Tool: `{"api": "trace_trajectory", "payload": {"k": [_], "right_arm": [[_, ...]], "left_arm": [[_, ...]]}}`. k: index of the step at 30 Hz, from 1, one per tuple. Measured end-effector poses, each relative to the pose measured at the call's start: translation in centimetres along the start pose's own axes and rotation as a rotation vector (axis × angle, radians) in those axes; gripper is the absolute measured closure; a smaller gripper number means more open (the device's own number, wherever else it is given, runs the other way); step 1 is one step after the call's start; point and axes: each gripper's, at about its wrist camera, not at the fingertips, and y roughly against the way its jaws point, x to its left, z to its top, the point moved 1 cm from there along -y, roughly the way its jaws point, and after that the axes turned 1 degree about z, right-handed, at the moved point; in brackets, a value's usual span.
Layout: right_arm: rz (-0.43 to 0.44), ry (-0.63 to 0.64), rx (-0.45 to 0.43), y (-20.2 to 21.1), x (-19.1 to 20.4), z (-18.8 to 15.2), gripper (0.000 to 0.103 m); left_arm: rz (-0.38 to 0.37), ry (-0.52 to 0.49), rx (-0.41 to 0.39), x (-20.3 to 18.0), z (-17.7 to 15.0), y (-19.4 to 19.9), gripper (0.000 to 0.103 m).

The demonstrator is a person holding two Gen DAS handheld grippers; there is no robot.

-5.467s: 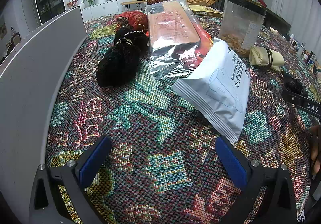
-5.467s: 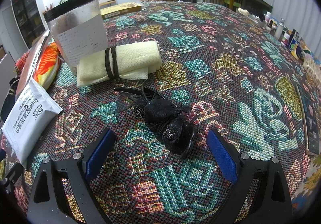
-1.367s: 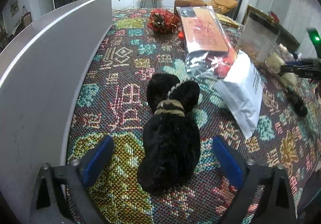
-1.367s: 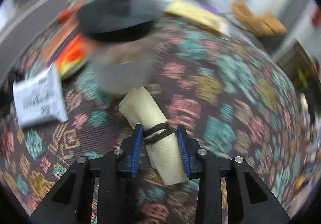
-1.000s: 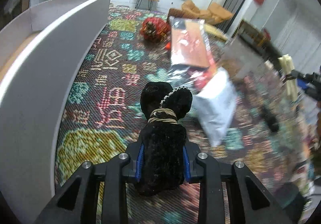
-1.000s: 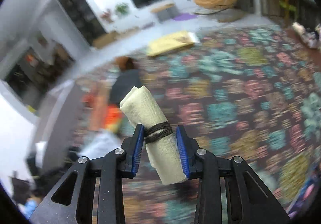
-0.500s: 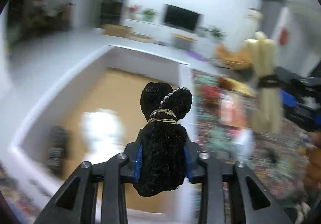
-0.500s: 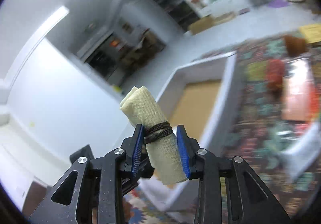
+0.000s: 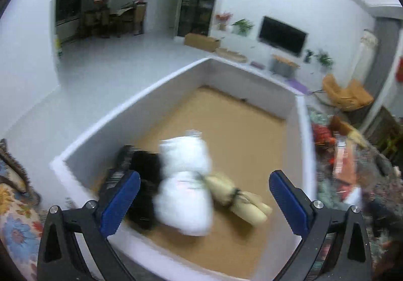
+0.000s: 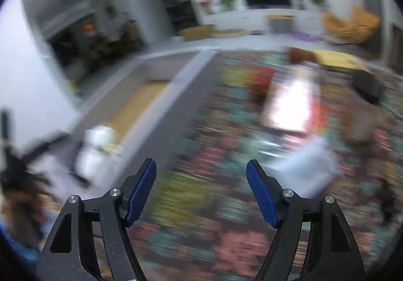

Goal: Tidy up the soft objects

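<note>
The black plush toy (image 9: 144, 187), a white bundle (image 9: 185, 185) and the cream cloth roll (image 9: 236, 196) tied with a dark band lie together at the near end of the white box (image 9: 176, 74), on its brown cardboard floor; the bundle touches both the plush on its left and the roll on its right. The left gripper (image 9: 204, 201) hangs above them, fingers wide apart and holding nothing. The right gripper (image 10: 201, 191) is likewise spread and bare, over the patterned woven tablecloth (image 10: 226, 205), which lies right of the box and is badly blurred. Beyond are a pale floor, a wall-mounted television (image 9: 282, 35), potted plants and an orange armchair (image 9: 346, 96)
</note>
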Motion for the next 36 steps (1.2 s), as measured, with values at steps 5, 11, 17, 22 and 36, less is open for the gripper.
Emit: {"api": "trace_trajectory", "payload": {"k": [5,11,17,22,36], "right_arm": [[-0.286,-0.001,0.033,0.3,-6.7,-4.4,0.026],[-0.362,-0.065,0.064,0.7,-10.4,-7.6,0.026],[-0.394,-0.107,0.108,-0.3,-11.5,-8.6,0.027],[-0.395,-0.123,0.1,-0.3,-11.9,-9.1,0.023],[-0.397,-0.128,0.09,-0.6,-11.7,-9.0,0.013]], "left_arm": [[-0.209,-0.112,-0.004,-7.9,-1.6,2.8,0.001],[-0.4,-0.333,0.102,-18.2,-6.9,3.8,0.001],[-0.376,-0.425,0.229,-22.7,-12.3,-2.1,0.001],[-0.303,-0.413,0.275,-22.2,-13.8,-6.8,0.001],[-0.264,-0.514,0.24,-22.5,-14.5,-9.5,0.0]]}}
